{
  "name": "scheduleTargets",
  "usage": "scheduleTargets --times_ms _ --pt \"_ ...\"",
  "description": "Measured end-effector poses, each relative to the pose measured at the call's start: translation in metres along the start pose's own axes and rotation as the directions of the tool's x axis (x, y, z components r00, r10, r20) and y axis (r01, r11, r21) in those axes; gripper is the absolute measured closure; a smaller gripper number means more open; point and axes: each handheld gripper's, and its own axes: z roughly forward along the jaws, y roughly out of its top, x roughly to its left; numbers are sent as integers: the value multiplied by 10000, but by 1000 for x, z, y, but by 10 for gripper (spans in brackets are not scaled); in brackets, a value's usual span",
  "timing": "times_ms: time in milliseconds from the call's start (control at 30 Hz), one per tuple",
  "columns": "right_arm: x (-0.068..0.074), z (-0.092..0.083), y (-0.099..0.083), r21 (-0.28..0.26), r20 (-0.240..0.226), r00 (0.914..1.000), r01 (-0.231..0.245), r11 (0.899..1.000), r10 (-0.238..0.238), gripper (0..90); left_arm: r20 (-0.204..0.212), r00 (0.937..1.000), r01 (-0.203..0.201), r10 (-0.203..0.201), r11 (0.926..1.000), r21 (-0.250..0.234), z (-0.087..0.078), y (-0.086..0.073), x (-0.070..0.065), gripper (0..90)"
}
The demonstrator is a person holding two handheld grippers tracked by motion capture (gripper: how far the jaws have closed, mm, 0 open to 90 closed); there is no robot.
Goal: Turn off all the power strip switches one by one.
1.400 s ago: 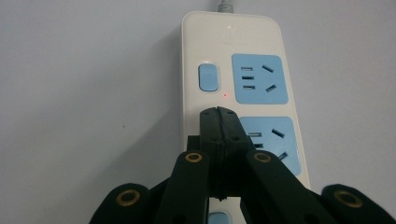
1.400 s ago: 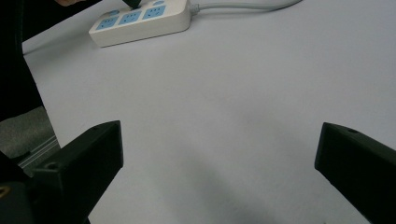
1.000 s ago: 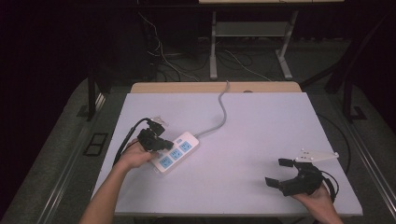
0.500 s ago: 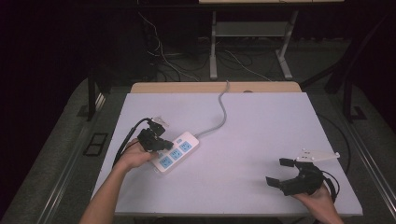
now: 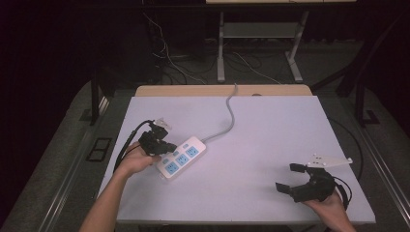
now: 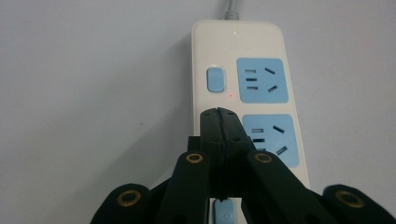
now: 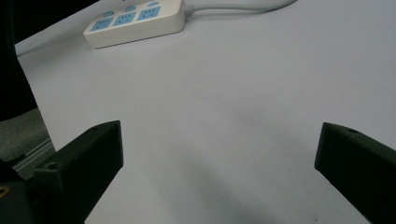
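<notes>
Left tool [image 6: 220,114] has its two black jaws pressed flat together with nothing between them, and their joined tip hangs over the white power strip [image 6: 247,88], just below the strip's small blue switch [image 6: 214,80] and beside the second blue socket [image 6: 273,137]; whether the tip touches the strip's face cannot be told from the left gripper view; a tiny red dot shows on the white face near the switch. From the high view the same tool [image 5: 162,145] sits at the left end of the strip [image 5: 181,157], held by the person's left hand [image 5: 135,159], with a black cable [image 5: 126,145] looping away from it toward the counter's left edge; the strip lies slantwise on the left half of the pale counter [image 5: 251,125], three blue socket panels facing up, and its grey cord [image 5: 229,118] curves off toward the far edge.

Right tool [image 5: 292,181] rests well apart from the strip, near the counter's front right corner, held in the person's right hand [image 5: 333,205]; its jaws stand wide apart and grip nothing; a grey three-cornered plate [image 5: 331,160] sits on top of it. In the right gripper view the two black jaws rise at either side with bare counter [image 7: 224,121] between them, and the strip [image 7: 135,21] lies far off at the upper left, its cord [image 7: 238,7] running right along the top.

Beyond the counter a wooden edge [image 5: 222,90] shows; behind it, metal legs [image 5: 221,46] and loose cables [image 5: 169,63] lie on a dark floor.
</notes>
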Motion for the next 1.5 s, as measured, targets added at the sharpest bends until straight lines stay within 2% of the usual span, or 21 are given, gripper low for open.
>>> scheduleTargets --times_ms 367,833,1500 --pt "0 -1 0 -21 17 10000 18 10000 -18 9 9 9992 -388 388 9992 -54 -5 19 -5 893" --pt "1 2 1 19 -32 10000 16 10000 -16 10 -174 9972 -723 725 9974 72 -3 31 -9 893" --pt "0 2 1 36 -26 10000 41 10000 -41 10 -96 9979 -637 637 9980 25 23 33 -6 892"
